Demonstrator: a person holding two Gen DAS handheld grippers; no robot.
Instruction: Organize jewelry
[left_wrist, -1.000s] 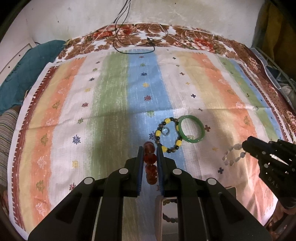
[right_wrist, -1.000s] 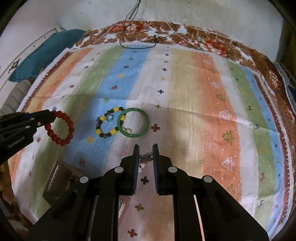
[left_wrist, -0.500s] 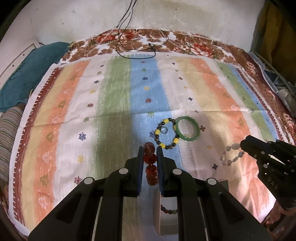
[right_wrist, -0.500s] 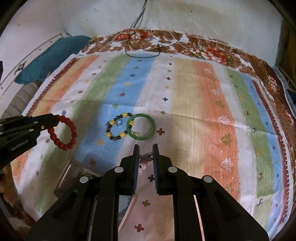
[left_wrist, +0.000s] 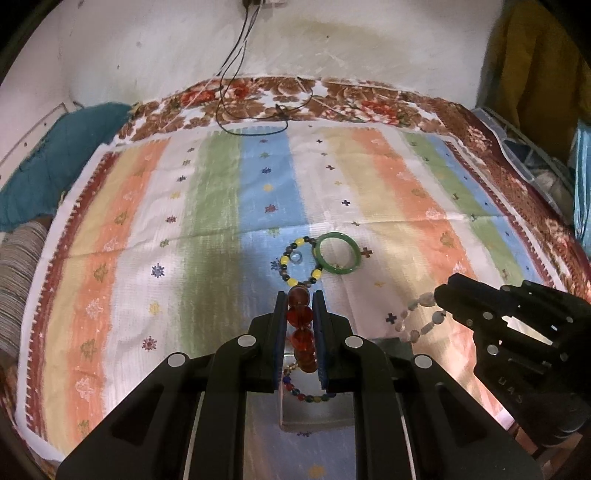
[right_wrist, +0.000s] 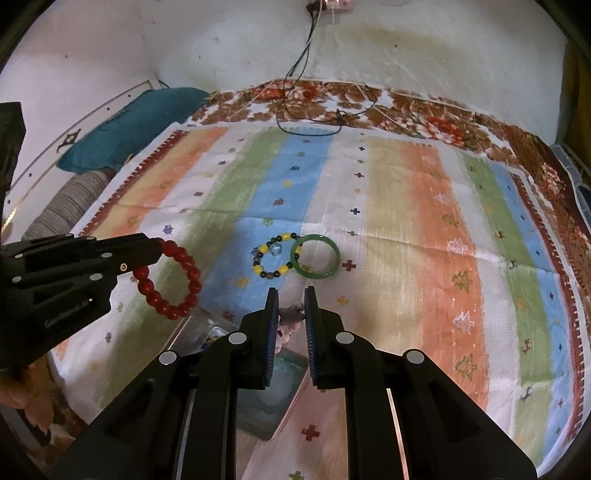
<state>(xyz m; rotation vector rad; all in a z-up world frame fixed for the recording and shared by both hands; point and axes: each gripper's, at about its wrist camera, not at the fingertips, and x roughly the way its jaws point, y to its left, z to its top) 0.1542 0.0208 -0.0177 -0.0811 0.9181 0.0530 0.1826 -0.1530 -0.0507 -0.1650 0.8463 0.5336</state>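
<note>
Red bead bracelet (left_wrist: 301, 334) hangs clamped in my left gripper (left_wrist: 300, 306), just above the clear box (left_wrist: 314, 417); my right gripper (right_wrist: 291, 314) is clamped on the pale bead bracelet (left_wrist: 421, 317) beside it. I should centre each loop over the box before letting go, so neither drapes its rim.

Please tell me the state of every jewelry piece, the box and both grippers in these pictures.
left gripper: shut on red bead bracelet, held in the air.
right gripper: shut on pale bead bracelet, hanging.
green bangle: flat on cloth.
yellow-and-dark bead bracelet: flat, touching the bangle.
clear box: open, multicolour bead bracelet inside.
</note>
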